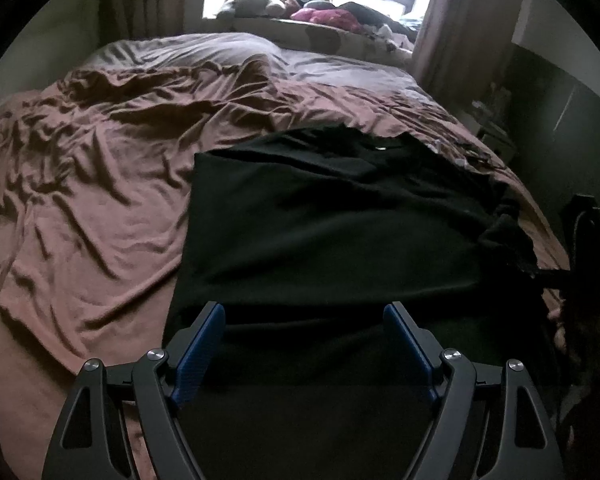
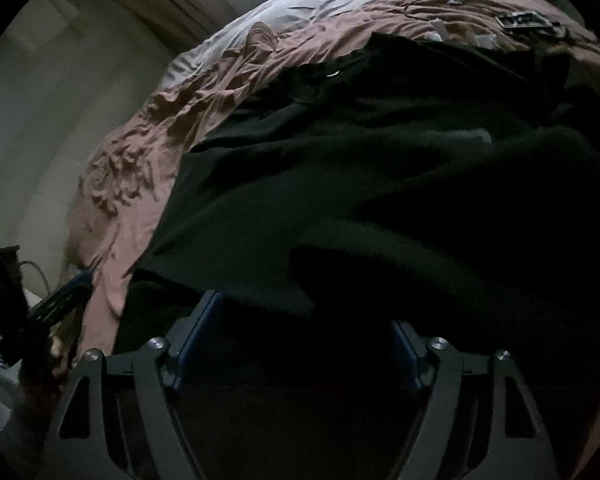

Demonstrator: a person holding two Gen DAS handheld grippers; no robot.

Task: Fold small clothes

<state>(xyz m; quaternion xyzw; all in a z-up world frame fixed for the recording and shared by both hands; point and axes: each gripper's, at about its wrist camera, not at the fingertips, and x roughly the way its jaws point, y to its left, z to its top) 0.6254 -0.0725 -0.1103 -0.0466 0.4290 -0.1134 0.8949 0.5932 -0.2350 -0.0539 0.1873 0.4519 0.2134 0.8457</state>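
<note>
A black garment (image 1: 332,216) lies spread on the brown bed sheet (image 1: 92,184), its near hem at the bed's front edge. My left gripper (image 1: 304,312) is open, its blue-padded fingers wide apart over the near hem, holding nothing. In the right wrist view the same black garment (image 2: 380,184) fills the middle and right. My right gripper (image 2: 308,308) is open, its fingers wide apart at the near hem, and the cloth's edge drapes over the fingertips. The right gripper also shows at the right edge of the left wrist view (image 1: 580,236).
The wrinkled sheet covers the bed (image 2: 148,148), and a paler cover (image 1: 228,52) lies at its far end. Stuffed toys and cushions (image 1: 300,8) sit on the window sill. A small dark flat object (image 2: 528,20) lies on the bed beyond the garment. A wall (image 2: 40,120) stands left.
</note>
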